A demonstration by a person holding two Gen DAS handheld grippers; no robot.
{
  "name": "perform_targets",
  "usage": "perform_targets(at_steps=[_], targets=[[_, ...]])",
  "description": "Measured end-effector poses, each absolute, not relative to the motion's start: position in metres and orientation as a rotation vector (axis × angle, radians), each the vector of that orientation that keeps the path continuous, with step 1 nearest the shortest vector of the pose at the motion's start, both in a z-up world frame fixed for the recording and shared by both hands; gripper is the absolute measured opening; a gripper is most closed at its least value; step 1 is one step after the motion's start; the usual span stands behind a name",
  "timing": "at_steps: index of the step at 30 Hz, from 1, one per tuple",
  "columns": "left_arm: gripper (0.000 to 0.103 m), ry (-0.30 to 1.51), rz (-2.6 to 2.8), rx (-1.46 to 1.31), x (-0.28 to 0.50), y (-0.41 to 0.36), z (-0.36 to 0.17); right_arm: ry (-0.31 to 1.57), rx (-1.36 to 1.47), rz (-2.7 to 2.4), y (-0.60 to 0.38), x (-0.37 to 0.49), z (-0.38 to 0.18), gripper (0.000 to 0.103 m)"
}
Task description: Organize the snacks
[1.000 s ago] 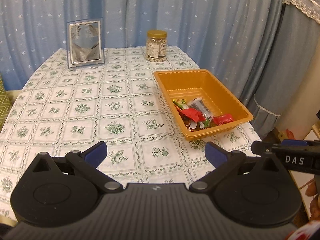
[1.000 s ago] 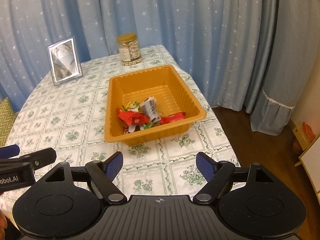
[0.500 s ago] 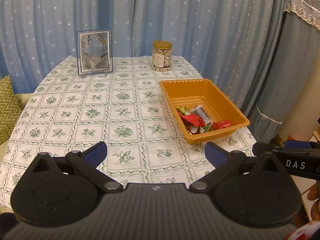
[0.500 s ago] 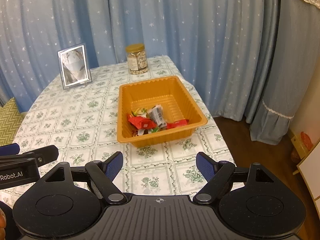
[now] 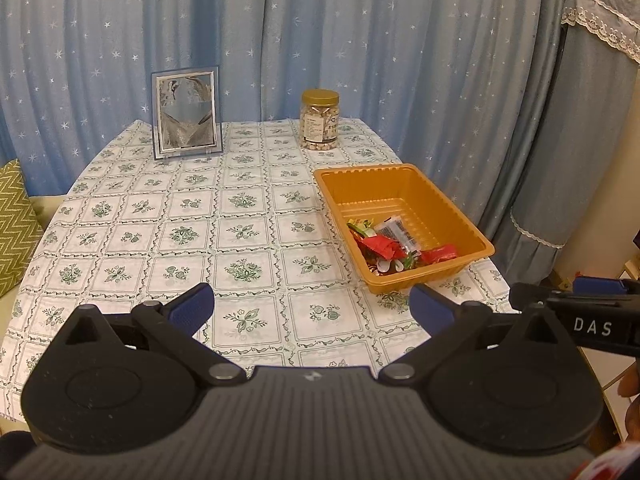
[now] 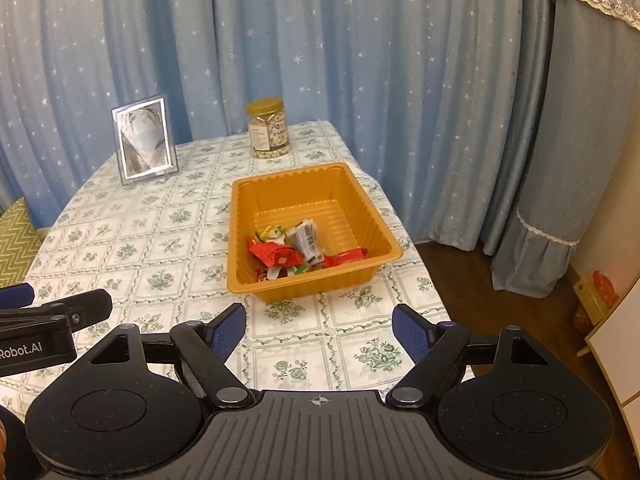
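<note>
Hovering spread wide and empty, left gripper (image 5: 312, 312) and right gripper (image 6: 319, 330), near orange tray (image 6: 384, 224) holding snack packets (image 6: 288, 250).

Tablecloth (image 5: 240, 240): white, green floral squares in grid.
Tray (image 6: 372, 216): orange, ribbed walls.
Snack wrappers (image 6: 296, 248): red, green-yellow, one clear with black barcode.
Jar (image 5: 320, 124): clear, gold lid, beige contents, white label.
Picture frame (image 5: 186, 114): silver-blue border, grey picture.
Curtains (image 5: 360, 40): pale blue, white stars; lace trim at right.
Cushion (image 5: 16, 220): green-white zigzag.
Gripper pads (image 6: 228, 330): blue; bodies black.
</note>
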State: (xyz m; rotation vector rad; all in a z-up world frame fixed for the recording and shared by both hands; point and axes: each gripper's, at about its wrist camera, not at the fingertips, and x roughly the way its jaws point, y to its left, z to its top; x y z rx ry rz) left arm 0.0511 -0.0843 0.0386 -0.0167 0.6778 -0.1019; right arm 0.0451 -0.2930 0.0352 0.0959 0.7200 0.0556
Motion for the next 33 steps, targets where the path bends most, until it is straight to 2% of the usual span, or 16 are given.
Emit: perform_targets(at_steps=[33], targets=[[0.103, 0.687, -0.101, -0.021, 0.0511, -0.0835, 0.0338, 0.715, 0.105, 0.051, -0.2948, 0.0455, 0.0359, 0.08]])
